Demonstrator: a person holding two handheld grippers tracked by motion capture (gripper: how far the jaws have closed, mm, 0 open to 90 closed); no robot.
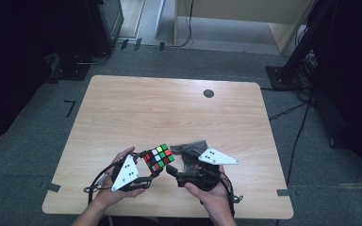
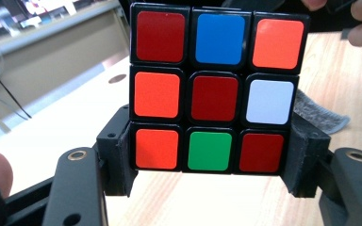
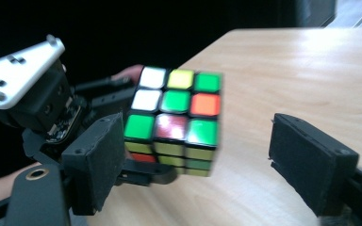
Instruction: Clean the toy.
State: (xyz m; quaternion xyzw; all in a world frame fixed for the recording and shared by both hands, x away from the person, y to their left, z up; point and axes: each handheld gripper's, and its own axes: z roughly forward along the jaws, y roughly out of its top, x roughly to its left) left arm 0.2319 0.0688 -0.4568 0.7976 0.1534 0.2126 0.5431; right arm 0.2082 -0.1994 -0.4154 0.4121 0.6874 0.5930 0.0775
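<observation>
The cube (image 1: 159, 157), raised just above the surface (image 1: 169, 108), is clenched at its bottom layer by the left tongs (image 2: 209, 162) while the right tongs (image 3: 217, 169) gape beside it, so a layer twist seems next, needing them to close squarely.

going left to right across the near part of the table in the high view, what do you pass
left claw with its grey plate → puzzle cube held in it → right claw → grey cloth → the right claw's grey plate
</observation>
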